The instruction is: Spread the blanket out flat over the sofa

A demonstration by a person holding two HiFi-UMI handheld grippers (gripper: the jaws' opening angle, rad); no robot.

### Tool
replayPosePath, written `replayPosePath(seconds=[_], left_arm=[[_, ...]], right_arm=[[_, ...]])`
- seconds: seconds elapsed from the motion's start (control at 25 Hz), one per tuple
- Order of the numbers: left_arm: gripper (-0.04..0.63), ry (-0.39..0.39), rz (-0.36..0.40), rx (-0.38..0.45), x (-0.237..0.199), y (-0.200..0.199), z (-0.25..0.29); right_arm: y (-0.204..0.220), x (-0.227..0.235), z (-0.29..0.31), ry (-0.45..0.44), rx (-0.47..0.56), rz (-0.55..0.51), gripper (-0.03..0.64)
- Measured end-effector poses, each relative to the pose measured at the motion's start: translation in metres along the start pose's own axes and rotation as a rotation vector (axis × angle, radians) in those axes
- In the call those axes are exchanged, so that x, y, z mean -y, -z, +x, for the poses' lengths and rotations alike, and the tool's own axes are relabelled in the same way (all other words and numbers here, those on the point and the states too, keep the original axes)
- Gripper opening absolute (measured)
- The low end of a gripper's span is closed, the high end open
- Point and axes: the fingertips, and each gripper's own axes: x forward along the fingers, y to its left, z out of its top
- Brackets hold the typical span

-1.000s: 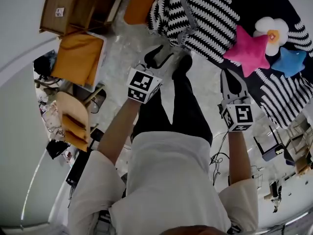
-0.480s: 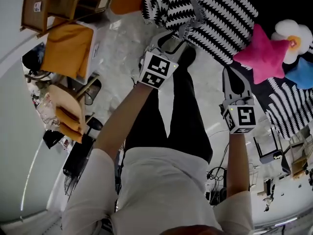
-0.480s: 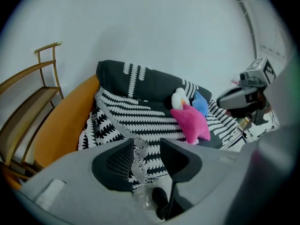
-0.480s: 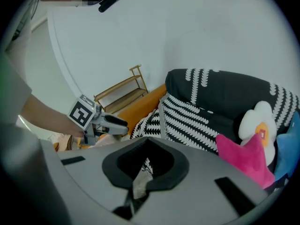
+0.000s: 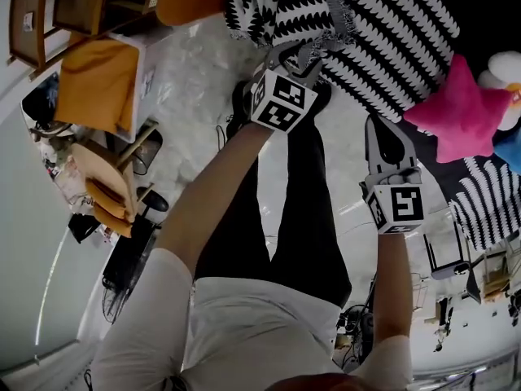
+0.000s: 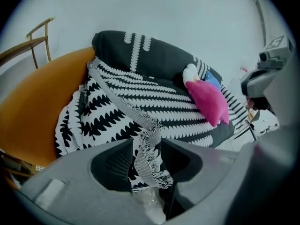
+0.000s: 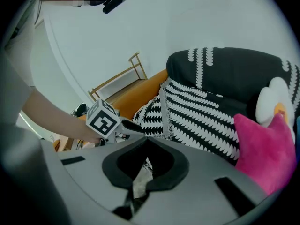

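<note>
Left gripper [image 6: 145,143] jaws apart, blanket [image 6: 117,111] fringe between them, at sofa [image 6: 35,109] front. Right gripper [image 7: 146,139] closed, empty. Blanket rumpled. Judged: grasping; next, clamp fringe.

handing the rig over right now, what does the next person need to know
Left tool: open, jaws either side of the blanket's fringed edge, not clamped on it.
Right tool: shut, empty, held short of the sofa.
Blanket: on the sofa, but bunched and folded over at the end by the orange cushion. A pink star cushion sits on the seat farther along.
Done: nothing spread yet.
Left to do: close the left tool on the fringe, take a second hold with the right tool, pull the blanket flat. The star cushion may need shifting.
</note>
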Motion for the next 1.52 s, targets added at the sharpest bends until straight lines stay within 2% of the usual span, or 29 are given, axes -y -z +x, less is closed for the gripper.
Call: replayPosePath(seconds=[0.28,0.56,0.76,0.88,1.28,1.52], left_arm=[[0.187,-0.012,0.004,-0.106,-0.012,0.032,0.063],[0.166,-0.008,0.067,-0.162,-0.016,0.053,0.080],[0.077,0.023,0.050,-0.172,-0.018,0.055,0.072],[0.059,0.029,0.058,-0.167,-0.018,0.055,0.064],[0.037,0.021,0.066,-0.151,-0.038,0.074,0.021],[0.032,-0.039,0.056,-0.118,-0.076,0.090,-0.016]], right_arm=[[0.017,0.009,0.031,-0.022,-0.024,0.018,0.005],[0.022,0.011,0.049,-0.043,-0.045,0.002,0.005],[0.023,0.005,0.056,-0.051,-0.056,-0.006,0.003],[0.024,-0.001,0.058,-0.052,-0.057,-0.003,0.004],[0.023,-0.034,0.071,-0.054,-0.070,-0.015,0.003],[0.013,-0.071,0.091,-0.071,-0.071,-0.024,0.003]])
